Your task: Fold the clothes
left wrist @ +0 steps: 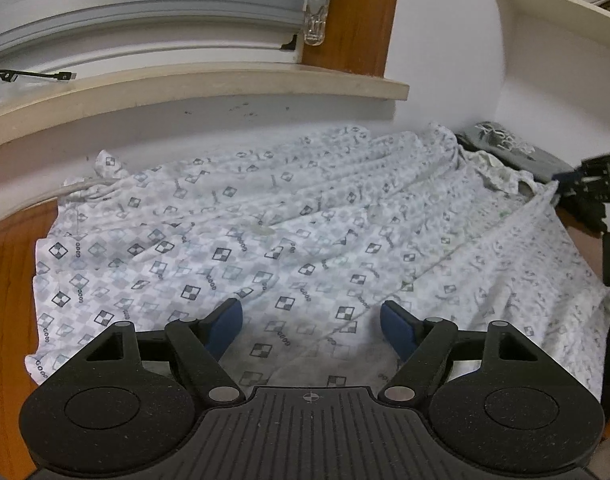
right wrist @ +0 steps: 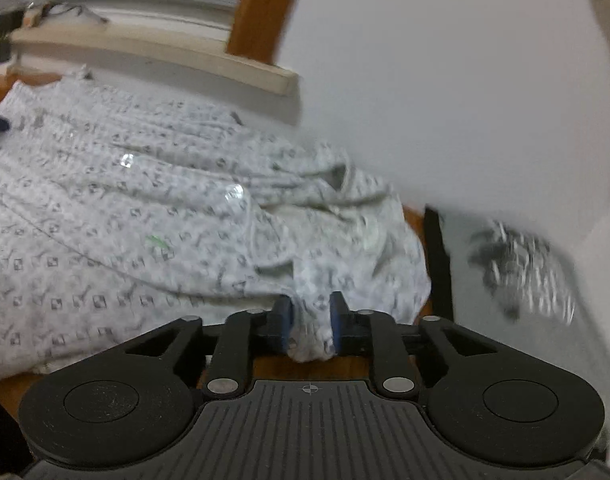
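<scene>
Your left gripper (left wrist: pixel 311 330) hovers with its jaws spread wide over the patterned white garment (left wrist: pixel 289 248). Your right gripper (right wrist: pixel 309 322) pinches a bunched edge of that garment, which lies spread on the wooden table (left wrist: pixel 7 280) below the windowsill (left wrist: pixel 193 88).

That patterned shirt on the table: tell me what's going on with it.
A person with a gripper in each hand is folding the shirt, which lies spread and wrinkled on the wooden table below the windowsill. The right gripper has its jaws shut on a bunched edge of the cloth at the shirt's right end. The left gripper hovers over the near part of the shirt, jaws wide open, holding nothing. No fold is finished yet.
</scene>
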The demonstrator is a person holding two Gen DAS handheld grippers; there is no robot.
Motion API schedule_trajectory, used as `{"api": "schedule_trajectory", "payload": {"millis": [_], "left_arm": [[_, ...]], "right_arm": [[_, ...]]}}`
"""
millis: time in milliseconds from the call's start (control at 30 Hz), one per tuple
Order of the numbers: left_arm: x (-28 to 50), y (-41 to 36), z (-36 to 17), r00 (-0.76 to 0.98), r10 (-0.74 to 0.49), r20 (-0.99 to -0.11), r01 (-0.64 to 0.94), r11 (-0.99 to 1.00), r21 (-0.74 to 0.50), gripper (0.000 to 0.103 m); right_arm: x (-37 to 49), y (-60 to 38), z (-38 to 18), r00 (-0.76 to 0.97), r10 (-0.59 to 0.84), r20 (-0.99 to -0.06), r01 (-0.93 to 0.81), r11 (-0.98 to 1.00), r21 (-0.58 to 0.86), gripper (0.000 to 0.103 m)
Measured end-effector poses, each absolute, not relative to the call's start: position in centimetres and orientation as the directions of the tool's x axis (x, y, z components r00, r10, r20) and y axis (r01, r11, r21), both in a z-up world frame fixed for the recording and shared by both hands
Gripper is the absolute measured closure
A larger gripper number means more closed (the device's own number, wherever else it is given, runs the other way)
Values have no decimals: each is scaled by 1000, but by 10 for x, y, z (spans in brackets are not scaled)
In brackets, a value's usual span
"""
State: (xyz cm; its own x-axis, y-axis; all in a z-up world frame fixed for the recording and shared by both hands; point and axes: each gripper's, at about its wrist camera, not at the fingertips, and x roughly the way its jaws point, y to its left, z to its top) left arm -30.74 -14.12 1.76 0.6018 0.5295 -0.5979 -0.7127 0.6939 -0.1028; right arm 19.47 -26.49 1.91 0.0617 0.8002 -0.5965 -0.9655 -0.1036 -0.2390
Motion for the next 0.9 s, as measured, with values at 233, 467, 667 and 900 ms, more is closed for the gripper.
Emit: {"api": "schedule_trajectory", "payload": {"millis": [233,467,667,900], "left_arm": [[-271,-160,33,620,549,-561,-713,692,-112,30],[-160,-202,49,746,385,-544,-540,827,-155,51],[-62,-232,34,739,263,-621,-410,906,-104,46],[-21,-255,15,712,206,-671,-325,944,-55,59]], "right_arm": [[212,-287,-1,8,799,-601,-993,-64,-99,70],[215,-289,-15,-29,811,-584,-1000,-25,16,70],[214,-286,-20,6,842,-539,-999,32,38,83],[218,-288,-9,19,872,-489,-998,43,36,98]]}}
